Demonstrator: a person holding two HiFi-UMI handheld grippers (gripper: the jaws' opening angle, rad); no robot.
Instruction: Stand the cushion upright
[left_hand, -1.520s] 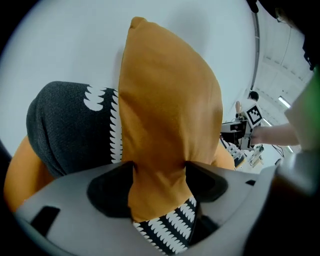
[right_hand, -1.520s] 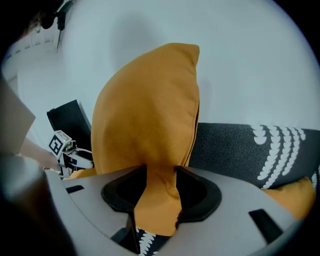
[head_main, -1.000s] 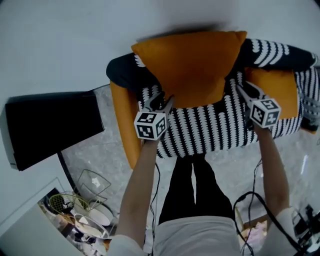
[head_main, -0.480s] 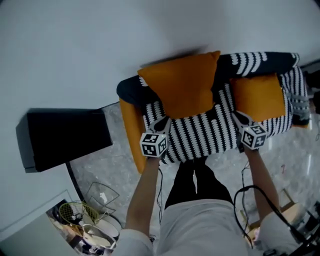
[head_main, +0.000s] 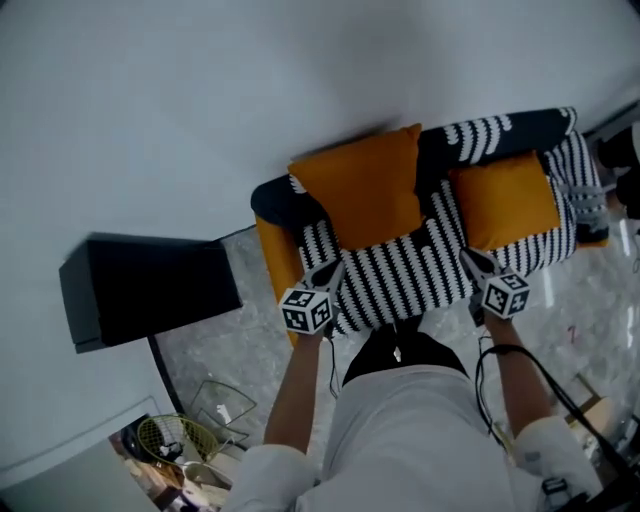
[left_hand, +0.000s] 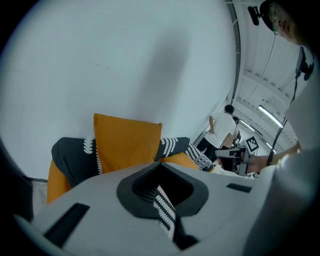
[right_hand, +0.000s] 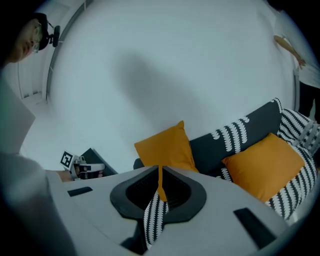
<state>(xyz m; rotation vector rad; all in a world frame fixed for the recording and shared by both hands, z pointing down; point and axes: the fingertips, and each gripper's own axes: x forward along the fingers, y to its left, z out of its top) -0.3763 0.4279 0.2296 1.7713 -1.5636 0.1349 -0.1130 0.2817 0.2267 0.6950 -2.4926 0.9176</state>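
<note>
The orange cushion (head_main: 365, 185) stands on its lower edge at the left end of the sofa (head_main: 268, 250). Its back leans on the dark backrest (head_main: 500, 135) and its top corners reach up along the wall (head_main: 200, 100). Both gripper views show it upright, with nothing touching it. A second orange cushion (head_main: 505, 198) leans nearer the right end, well apart from the first.

The left tool (head_main: 328, 268) and the right tool (head_main: 470, 258) hang at the front edge of the seat, over the striped cover (head_main: 400, 275) and clear of both cushions. Both sets of jaws have just been closing and are now pressed together on nothing. Only a sliver of the scene beyond shows through each slit.

The standing-up looks done, since the cushion holds its pose unsupported. What remains is at most checking that it does not slump, and it shows no sag here.
</note>
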